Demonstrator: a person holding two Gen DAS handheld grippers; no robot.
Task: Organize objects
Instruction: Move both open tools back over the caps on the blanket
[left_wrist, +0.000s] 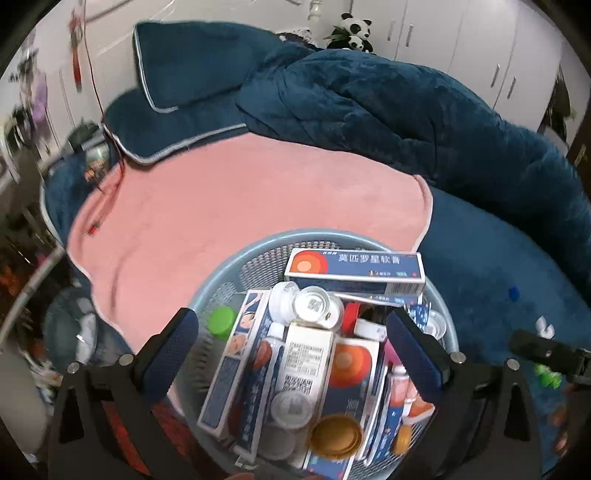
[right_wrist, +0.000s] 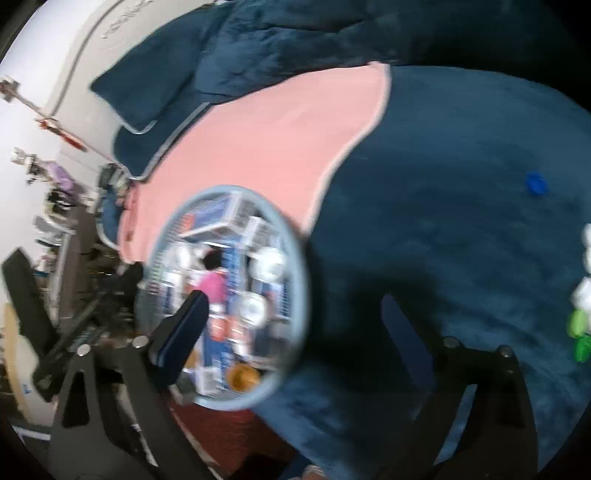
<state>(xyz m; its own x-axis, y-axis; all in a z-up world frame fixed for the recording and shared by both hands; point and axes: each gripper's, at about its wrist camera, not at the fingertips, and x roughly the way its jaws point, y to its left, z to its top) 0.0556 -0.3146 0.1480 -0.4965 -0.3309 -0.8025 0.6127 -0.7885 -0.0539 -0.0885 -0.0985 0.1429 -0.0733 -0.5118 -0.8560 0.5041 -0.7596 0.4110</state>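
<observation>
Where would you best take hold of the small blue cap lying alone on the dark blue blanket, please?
Grip the blue cap across its round rim, coming straight down from above. It lies low on the dark blue blanket with nothing beside it, so a side approach would likely dig into the soft plush. The open right hand-held gripper looks closer.

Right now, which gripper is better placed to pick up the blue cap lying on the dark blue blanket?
Right gripper, probably. It's open above the blanket with the blue cap ahead of it; the left gripper is open over the basket.
</observation>
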